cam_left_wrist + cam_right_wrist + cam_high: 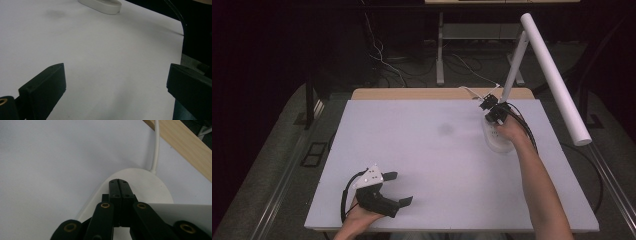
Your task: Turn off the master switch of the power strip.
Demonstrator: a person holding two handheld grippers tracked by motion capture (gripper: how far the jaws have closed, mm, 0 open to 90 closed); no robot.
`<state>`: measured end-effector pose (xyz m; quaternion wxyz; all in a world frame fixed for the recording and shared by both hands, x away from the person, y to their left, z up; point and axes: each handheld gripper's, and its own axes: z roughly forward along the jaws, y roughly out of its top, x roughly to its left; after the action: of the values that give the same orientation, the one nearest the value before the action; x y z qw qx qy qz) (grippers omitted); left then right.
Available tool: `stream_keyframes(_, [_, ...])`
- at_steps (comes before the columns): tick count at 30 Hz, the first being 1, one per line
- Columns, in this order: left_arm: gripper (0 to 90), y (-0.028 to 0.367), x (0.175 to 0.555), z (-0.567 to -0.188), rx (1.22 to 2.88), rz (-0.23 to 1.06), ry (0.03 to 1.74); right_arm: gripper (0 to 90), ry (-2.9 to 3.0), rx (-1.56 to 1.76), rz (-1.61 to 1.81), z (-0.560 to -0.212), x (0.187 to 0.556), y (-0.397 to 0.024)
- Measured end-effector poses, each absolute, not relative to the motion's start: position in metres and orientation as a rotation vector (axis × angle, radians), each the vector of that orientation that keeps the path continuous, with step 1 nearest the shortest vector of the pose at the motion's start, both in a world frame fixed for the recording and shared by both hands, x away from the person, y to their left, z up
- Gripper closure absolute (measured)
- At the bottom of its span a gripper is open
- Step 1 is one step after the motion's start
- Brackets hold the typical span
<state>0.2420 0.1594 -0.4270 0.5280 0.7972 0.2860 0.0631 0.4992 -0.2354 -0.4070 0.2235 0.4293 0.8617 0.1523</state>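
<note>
A white desk lamp stands at the table's back right, with an oval base [501, 144], a slanted arm [514, 67] and a long tube head [554, 75]. My right gripper [492, 112] is shut with nothing between its jaws. In the right gripper view its closed tips [119, 182] sit over the top of the lamp base [150, 185], seemingly touching it. My left gripper [399, 188] rests near the front left of the table, open and empty. In the left gripper view it [116, 85] looks across the bare surface toward the lamp base [102, 5].
The table has a white mat [427, 160] with a faint dark smudge [445, 129] near its middle. A wooden edge [180, 147] runs along the back. The lamp's white cable [156, 145] crosses it. Black cables [524, 125] trail from the right gripper.
</note>
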Motion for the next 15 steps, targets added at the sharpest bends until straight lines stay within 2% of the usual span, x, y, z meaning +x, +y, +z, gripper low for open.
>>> stream_keyframes(15, [1.5, 0.158, 0.245, -0.428, 1.906, 0.145, 0.692, 89.4, 2.358, 1.077, 0.355, -0.403, 0.494, -0.221])
